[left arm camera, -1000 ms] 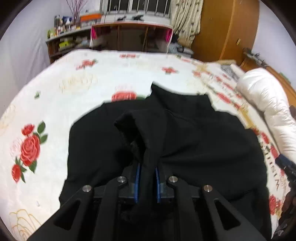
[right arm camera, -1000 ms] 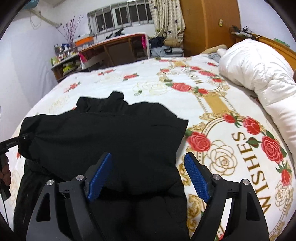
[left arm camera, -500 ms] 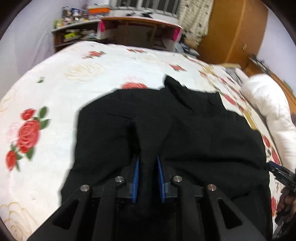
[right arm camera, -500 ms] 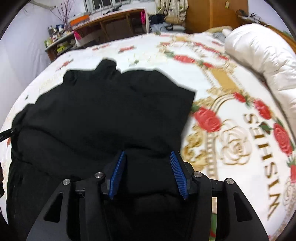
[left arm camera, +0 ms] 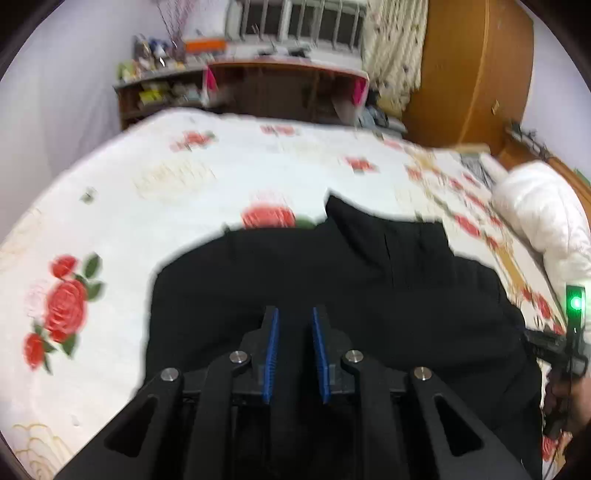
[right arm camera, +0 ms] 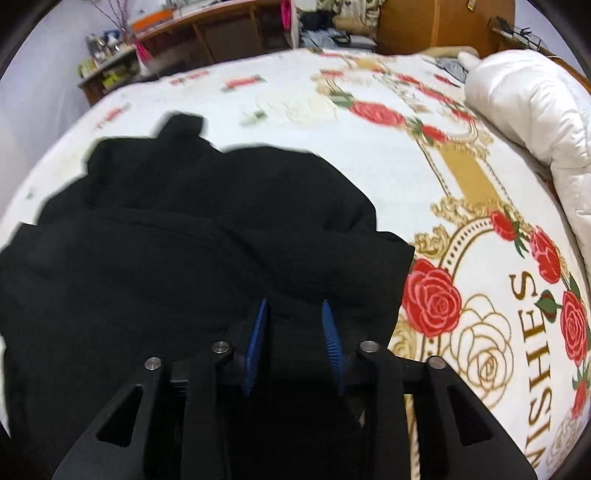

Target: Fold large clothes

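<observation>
Here the large black fabric garment (right arm camera: 192, 236) lies spread on the white rose-printed bedspread (right arm camera: 369, 177), its collar pointing toward the far wooden desk (right arm camera: 236, 33). In the right wrist view we see our right gripper (right arm camera: 293, 314) low over the near edge of the garment, a bunch of black cloth between its blue ribbed pads (right arm camera: 332, 339); the jaws have just been closing and stand narrow, seemingly pinching that fold. Only this view shows the gold lettering (right arm camera: 532, 354) on the bedspread, right of the garment.

In the left wrist view our left gripper (left arm camera: 295, 321) keeps its pads (left arm camera: 272, 354) close together over dark cloth, though we cannot tell whether they grip it. Only here do we see the other handheld tool with a green light (left arm camera: 574, 303), right of the garment.

A second ago a raised ridge of cloth stood between the left pads; now the garment looks flat there. The right jaws were wide then.

A puffy white duvet (right arm camera: 532, 92) lies right of the garment, and a tall orange-brown wardrobe (left arm camera: 469, 70) and barred window (left arm camera: 299, 20) stand beyond it.
</observation>
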The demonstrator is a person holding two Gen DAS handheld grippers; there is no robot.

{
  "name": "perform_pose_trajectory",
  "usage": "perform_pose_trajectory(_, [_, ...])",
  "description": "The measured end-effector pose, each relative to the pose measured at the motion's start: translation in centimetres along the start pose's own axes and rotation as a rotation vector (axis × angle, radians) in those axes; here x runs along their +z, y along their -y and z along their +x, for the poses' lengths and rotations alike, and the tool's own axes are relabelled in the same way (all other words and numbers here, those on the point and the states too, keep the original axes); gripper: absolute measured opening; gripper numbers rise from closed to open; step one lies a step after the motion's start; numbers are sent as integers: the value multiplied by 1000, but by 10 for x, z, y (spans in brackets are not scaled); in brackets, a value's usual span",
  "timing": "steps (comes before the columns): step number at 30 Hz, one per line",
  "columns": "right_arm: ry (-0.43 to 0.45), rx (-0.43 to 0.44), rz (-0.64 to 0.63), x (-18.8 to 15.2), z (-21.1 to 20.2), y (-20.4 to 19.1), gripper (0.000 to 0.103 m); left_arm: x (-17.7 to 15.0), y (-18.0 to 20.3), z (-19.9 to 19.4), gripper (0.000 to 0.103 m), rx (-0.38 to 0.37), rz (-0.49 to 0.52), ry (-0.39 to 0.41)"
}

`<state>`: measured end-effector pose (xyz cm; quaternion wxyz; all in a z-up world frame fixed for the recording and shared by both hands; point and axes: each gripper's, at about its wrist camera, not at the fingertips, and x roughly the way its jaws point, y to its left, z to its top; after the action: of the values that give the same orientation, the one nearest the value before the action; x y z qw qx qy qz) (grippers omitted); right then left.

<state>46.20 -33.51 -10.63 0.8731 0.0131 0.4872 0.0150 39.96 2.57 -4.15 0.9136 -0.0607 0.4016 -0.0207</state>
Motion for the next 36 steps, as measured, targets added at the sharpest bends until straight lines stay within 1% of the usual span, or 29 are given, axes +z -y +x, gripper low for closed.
perform_pose_trajectory(2, [3, 7, 19, 1, 2, 5, 28, -5, 6, 12, 21, 13, 29, -43])
perform_pose_trajectory(4, [13, 11, 39, 2, -9, 7, 28, -7, 10, 2, 21, -36, 13, -16])
perform_pose_trajectory(6, [80, 41, 41, 3, -30, 7, 28, -8, 15, -12, 21, -82, 16, 37])
perform_pose_trajectory(8, [109, 57, 50, 6, -36, 11, 28, -11, 23, -12, 21, -76, 68, 57])
perform_pose_trajectory(9, [103, 62, 52, 7, -32, 13, 28, -13, 26, -5, 21, -57, 100, 53])
perform_pose_trajectory(10, [82, 53, 47, 9, -25, 14, 28, -15, 27, 8, 21, -26, 128, 23])
perform_pose_trajectory(11, [36, 34, 39, 9, -10, 16, 28, -18, 24, 28, 21, -10, 130, -30])
perform_pose_trajectory(12, [9, 26, 37, 9, -1, 19, 28, -21, 18, 44, 21, -26, 117, -74])
perform_pose_trajectory(14, [21, 30, 48, 10, 0, 22, 28, -20, 11, 56, 19, -48, 104, -86])
perform_pose_trajectory(16, [41, -11, 33, 9, -12, 18, 28, -18, 13, 51, 19, -38, 106, -83])
perform_pose_trajectory(18, [64, -32, 16, 4, -26, 13, 28, -18, 11, 35, 19, -22, 82, -62])
perform_pose_trajectory(19, [98, -11, 14, -3, -41, 10, 28, -20, 9, 24, 19, -21, 72, -45])
perform_pose_trajectory(22, [162, 36, -6, -26, -77, -2, 30, -34, -1, -5, 19, -14, 66, 9])
perform_pose_trajectory(24, [179, 67, -40, -43, -91, -12, 30, -47, -11, -6, 19, 12, 68, -5])
perform_pose_trajectory(25, [177, 70, -50, -49, -92, -16, 30, -50, -16, 1, 19, 28, 66, -27])
perform_pose_trajectory(26, [158, 73, -61, -55, -86, -19, 30, -55, -22, 13, 19, 48, 57, -65])
perform_pose_trajectory(27, [117, 71, -69, -59, -74, -20, 30, -59, -29, 26, 18, 59, 40, -106])
perform_pose_trajectory(29, [44, 50, -79, -62, -46, -17, 30, -61, -34, 34, 17, 54, 27, -119])
perform_pose_trajectory(30, [42, 48, -79, -62, -42, -15, 31, -59, -32, 32, 16, 64, 37, -120])
perform_pose_trajectory(32, [44, 34, -77, -58, -47, -16, 31, -56, -27, 24, 16, 83, 50, -119])
perform_pose_trajectory(35, [54, 17, -75, -60, -67, -18, 31, -58, -28, 5, 16, 84, 37, -121])
perform_pose_trajectory(36, [64, 19, -72, -61, -75, -18, 31, -59, -29, -3, 16, 77, 34, -110])
